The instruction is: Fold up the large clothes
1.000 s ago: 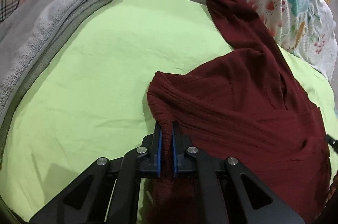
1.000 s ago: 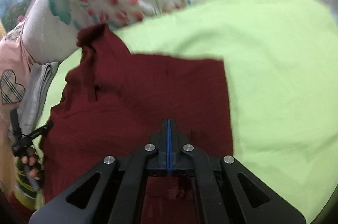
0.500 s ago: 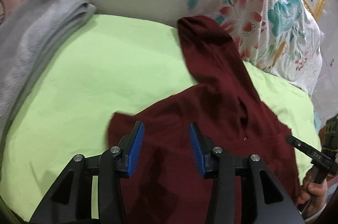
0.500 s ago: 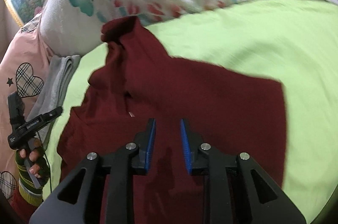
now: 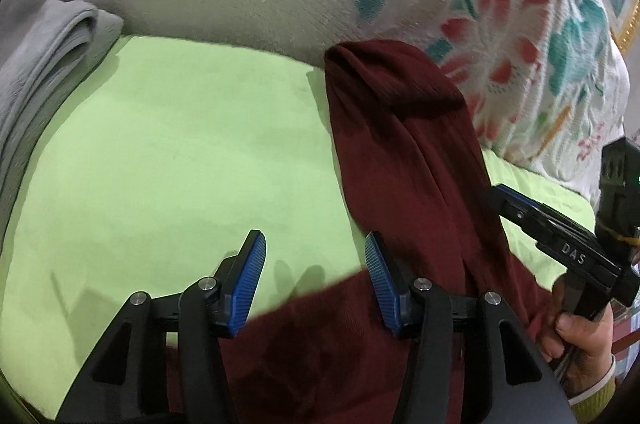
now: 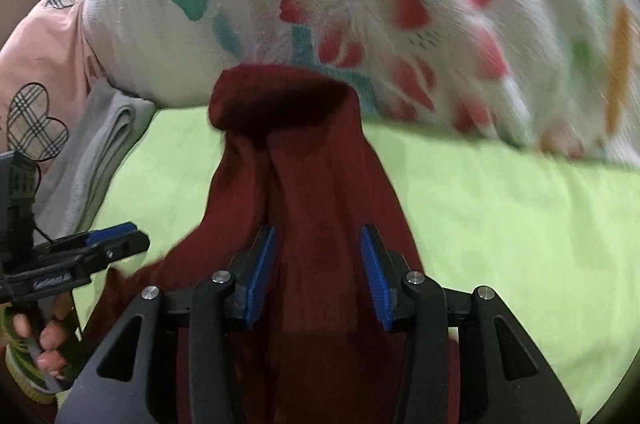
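Note:
A dark red ribbed sweater [image 5: 404,159] lies on a light green sheet [image 5: 180,159], its sleeve stretching back to the floral pillow. My left gripper [image 5: 314,278] is open and empty, above the sweater's near edge, with the sleeve just to its right. My right gripper [image 6: 318,276] is open and empty, with its fingers on either side of the sleeve [image 6: 316,159] from above. The right gripper also shows in the left wrist view [image 5: 516,203], and the left gripper shows in the right wrist view [image 6: 120,236].
A white pillow with red and teal flowers [image 6: 360,3] lies along the back of the bed. A folded grey blanket [image 5: 44,59] lies at the left edge. A pink cloth with checked hearts [image 6: 44,71] is beyond it.
Both grippers were shut on the sweater a second ago; both have let go, opened wide and moved forward towards the sleeve and the pillow.

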The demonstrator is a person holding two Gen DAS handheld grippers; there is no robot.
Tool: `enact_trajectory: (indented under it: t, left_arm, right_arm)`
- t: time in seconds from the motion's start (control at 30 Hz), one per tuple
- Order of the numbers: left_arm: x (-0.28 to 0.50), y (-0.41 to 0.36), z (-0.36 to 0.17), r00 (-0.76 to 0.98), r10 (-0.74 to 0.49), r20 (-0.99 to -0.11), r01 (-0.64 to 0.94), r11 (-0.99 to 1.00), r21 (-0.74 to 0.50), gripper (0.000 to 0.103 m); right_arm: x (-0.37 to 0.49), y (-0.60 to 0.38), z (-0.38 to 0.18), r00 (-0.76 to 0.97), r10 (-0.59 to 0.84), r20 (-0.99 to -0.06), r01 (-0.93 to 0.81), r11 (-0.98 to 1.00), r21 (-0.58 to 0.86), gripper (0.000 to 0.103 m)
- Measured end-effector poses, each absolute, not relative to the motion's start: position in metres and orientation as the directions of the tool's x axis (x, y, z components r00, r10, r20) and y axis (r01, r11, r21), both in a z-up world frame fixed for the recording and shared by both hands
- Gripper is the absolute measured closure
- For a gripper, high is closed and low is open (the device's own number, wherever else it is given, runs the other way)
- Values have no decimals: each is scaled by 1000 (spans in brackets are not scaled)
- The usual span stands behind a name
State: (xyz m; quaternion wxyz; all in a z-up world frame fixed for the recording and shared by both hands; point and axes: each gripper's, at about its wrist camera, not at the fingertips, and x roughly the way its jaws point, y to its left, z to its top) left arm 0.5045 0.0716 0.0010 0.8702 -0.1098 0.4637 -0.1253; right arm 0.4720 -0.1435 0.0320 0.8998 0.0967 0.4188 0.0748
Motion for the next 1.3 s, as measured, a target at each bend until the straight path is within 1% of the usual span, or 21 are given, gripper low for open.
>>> enact_trajectory:
  t: [0.1, 0.2, 0.23, 0.27, 0.3, 0.37, 0.43, 0.53, 0.6, 0.73, 0.83, 0.93, 0.97, 1.0, 1.03, 1.07, 1.13, 1.2, 1.3]
  left_arm:
    - [523, 68, -4, 537, -315, -782, 109, 946, -306, 50]
    - [539, 62, -10, 528, -320, -786, 110, 944, -311, 50]
    - [544, 59, -11, 526, -318, -789, 112, 946, -306, 50]
    - [548, 55, -12, 523, -315, -792, 118, 947, -298, 50]
    - [553, 50, -13, 521, -313, -794, 126, 948, -291, 50]
    - [561, 41, -13, 521, -307, -796, 147, 951, -271, 50]
    - [566, 33, -13, 526, -294, -798, 161, 956, -246, 49]
    - [577, 21, -16, 526, -273, -806, 171, 962, -214, 49]
    - [584, 13, -20, 526, -259, -810, 174, 965, -195, 48]
    - [597, -3, -24, 540, -208, -815, 181, 975, -128, 47]
    - [607, -12, -22, 558, -185, -809, 181, 978, -99, 47]
    - [619, -23, -19, 570, -169, -804, 201, 978, -62, 47]
    - [622, -27, -18, 574, -161, -803, 210, 977, -46, 49]
    - [623, -31, -17, 581, -158, -798, 219, 975, -34, 70]
    - [625, -36, -15, 584, -168, -794, 236, 971, -32, 86]
    - [625, -39, -13, 578, -181, -795, 250, 967, -39, 95]
    - [620, -40, -3, 605, -176, -776, 250, 968, -24, 96]
    - [605, -36, 10, 631, -194, -751, 263, 965, -29, 97]
    - [571, -27, 39, 663, -260, -702, 298, 952, -71, 97]
  right_arm:
    - [497, -134, 21, 618, 229, -752, -94, 971, 218, 58]
    - [519, -128, 2, 578, 218, -786, -118, 976, 184, 58]
    - [524, -129, -2, 577, 202, -791, -112, 979, 169, 66]
    - [525, -134, -1, 589, 188, -786, -98, 982, 161, 95]
    - [525, -138, 0, 595, 180, -783, -84, 983, 163, 99]
    - [515, -158, 13, 638, 174, -750, -39, 980, 194, 100]
    - [498, -183, 27, 686, 133, -715, 17, 980, 198, 100]
    - [479, -221, 34, 719, 115, -686, 95, 961, 261, 100]
    - [467, -244, 31, 722, 95, -686, 144, 949, 282, 100]
    - [464, -256, 12, 682, 112, -723, 162, 940, 299, 100]
    - [465, -260, 3, 677, 108, -728, 184, 933, 308, 99]
    - [473, -258, -1, 674, 125, -728, 173, 931, 320, 95]
    - [475, -256, 0, 675, 128, -726, 163, 935, 316, 94]
    - [477, -253, 1, 678, 118, -725, 158, 941, 301, 94]
    - [475, -251, 1, 681, 108, -724, 156, 945, 288, 94]
    - [475, -248, 5, 690, 109, -716, 148, 946, 287, 95]
    - [469, -246, 12, 708, 116, -697, 144, 942, 303, 98]
    - [459, -240, 28, 740, 109, -663, 133, 944, 303, 99]
    - [427, -237, 50, 769, 118, -628, 120, 938, 324, 99]
